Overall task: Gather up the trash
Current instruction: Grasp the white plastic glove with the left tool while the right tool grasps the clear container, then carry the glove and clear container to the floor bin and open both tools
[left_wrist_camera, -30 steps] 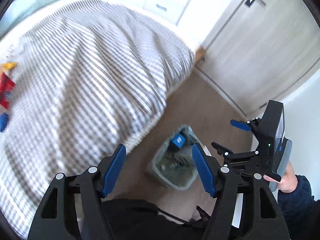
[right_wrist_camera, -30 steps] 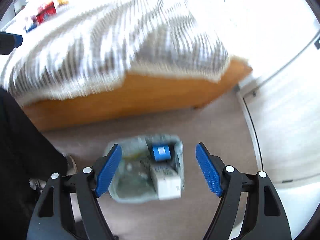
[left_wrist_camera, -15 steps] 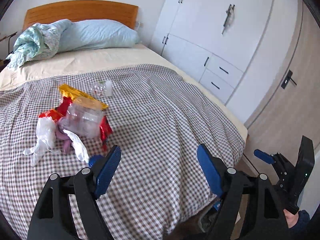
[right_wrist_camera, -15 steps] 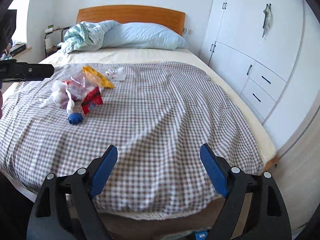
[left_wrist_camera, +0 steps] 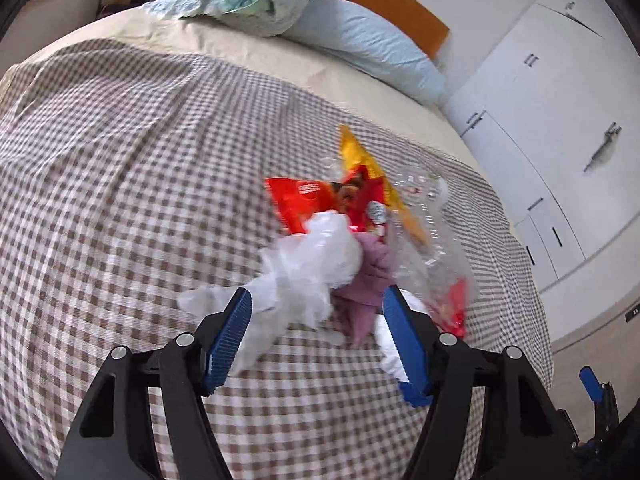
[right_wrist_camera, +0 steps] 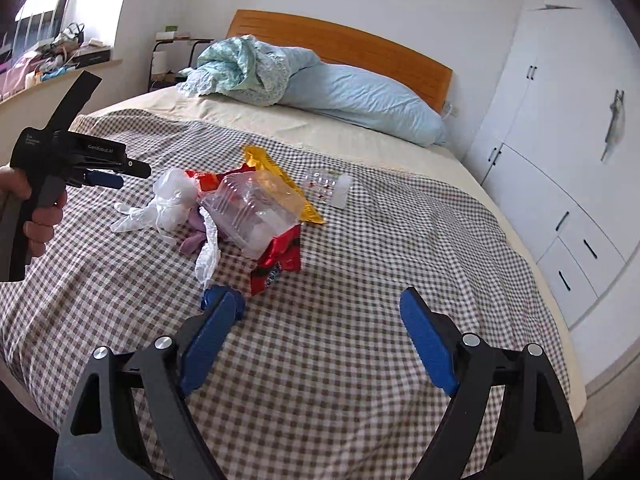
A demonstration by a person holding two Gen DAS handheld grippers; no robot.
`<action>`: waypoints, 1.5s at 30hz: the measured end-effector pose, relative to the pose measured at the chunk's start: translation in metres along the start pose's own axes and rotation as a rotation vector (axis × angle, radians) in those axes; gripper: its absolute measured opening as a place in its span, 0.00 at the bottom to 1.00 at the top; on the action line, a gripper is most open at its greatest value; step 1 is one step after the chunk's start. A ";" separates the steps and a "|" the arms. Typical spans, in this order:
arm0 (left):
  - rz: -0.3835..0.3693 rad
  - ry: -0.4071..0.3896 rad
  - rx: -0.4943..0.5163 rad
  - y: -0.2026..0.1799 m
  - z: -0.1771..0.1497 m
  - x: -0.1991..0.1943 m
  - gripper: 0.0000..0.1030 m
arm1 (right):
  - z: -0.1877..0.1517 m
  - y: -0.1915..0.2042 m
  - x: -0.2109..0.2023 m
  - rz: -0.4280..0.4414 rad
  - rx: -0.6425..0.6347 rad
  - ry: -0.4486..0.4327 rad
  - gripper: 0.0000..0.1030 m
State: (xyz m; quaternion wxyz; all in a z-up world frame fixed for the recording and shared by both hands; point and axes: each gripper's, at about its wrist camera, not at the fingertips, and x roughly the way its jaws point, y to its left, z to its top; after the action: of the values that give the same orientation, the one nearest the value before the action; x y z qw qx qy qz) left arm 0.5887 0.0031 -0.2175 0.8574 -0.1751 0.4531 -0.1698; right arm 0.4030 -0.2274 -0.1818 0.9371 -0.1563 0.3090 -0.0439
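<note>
A trash pile lies on the checked blanket (right_wrist_camera: 360, 320). It holds white plastic gloves (left_wrist_camera: 312, 264) (right_wrist_camera: 160, 208), a purple cloth (left_wrist_camera: 372, 276) (right_wrist_camera: 194, 236), a red snack bag (left_wrist_camera: 304, 200) (right_wrist_camera: 280, 260), a yellow wrapper (left_wrist_camera: 360, 156) (right_wrist_camera: 280, 176) and a clear plastic box (right_wrist_camera: 252, 208). A blue lump (right_wrist_camera: 222, 300) lies nearer. My left gripper (left_wrist_camera: 318, 336) (right_wrist_camera: 120, 174) hovers at the pile's left side. Its jaws are closing around the white gloves and the pads do not press them. My right gripper (right_wrist_camera: 318, 340) stands open over bare blanket, with nothing between its jaws.
A small clear bottle (right_wrist_camera: 340, 190) lies beyond the pile. A blue pillow (right_wrist_camera: 372, 100) and a crumpled quilt (right_wrist_camera: 240, 68) sit by the wooden headboard (right_wrist_camera: 340, 40). White wardrobes (right_wrist_camera: 560, 160) line the right wall. A cluttered windowsill (right_wrist_camera: 52, 60) is at the left.
Both views swung up from the bin on the floor to the bed. The left gripper moved in close over the trash pile, and the right gripper came nearer over the blanket.
</note>
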 end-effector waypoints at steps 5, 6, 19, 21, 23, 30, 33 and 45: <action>0.125 0.060 0.062 0.009 -0.009 0.042 0.63 | 0.021 0.051 0.049 -0.082 -0.230 0.000 0.79; 0.089 0.068 0.044 0.009 -0.009 0.050 0.65 | 0.024 0.061 0.059 -0.107 -0.280 -0.001 0.79; -0.083 0.099 -0.099 0.026 0.006 0.013 0.00 | 0.042 0.090 0.154 -0.237 -0.502 0.053 0.53; -0.090 0.030 -0.105 0.029 0.009 -0.014 0.00 | 0.051 0.080 0.145 -0.203 -0.428 0.029 0.53; -0.077 -0.029 -0.107 0.030 0.011 -0.037 0.00 | 0.061 0.062 0.124 -0.155 -0.318 -0.001 0.52; -0.073 -0.071 -0.074 0.010 0.009 -0.062 0.00 | 0.079 -0.017 0.036 0.068 0.075 -0.089 0.51; -0.079 -0.082 -0.045 -0.009 0.006 -0.066 0.00 | 0.072 -0.041 0.010 0.112 0.167 -0.101 0.51; -0.141 -0.095 0.150 -0.084 -0.043 -0.077 0.00 | 0.001 -0.110 -0.082 0.057 0.308 -0.102 0.51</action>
State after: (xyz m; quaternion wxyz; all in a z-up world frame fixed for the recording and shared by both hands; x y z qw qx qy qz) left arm 0.5008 -0.0429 -0.1466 0.8746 -0.1494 0.3845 -0.2547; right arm 0.3390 -0.3162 -0.0991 0.9653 -0.0039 0.2550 -0.0562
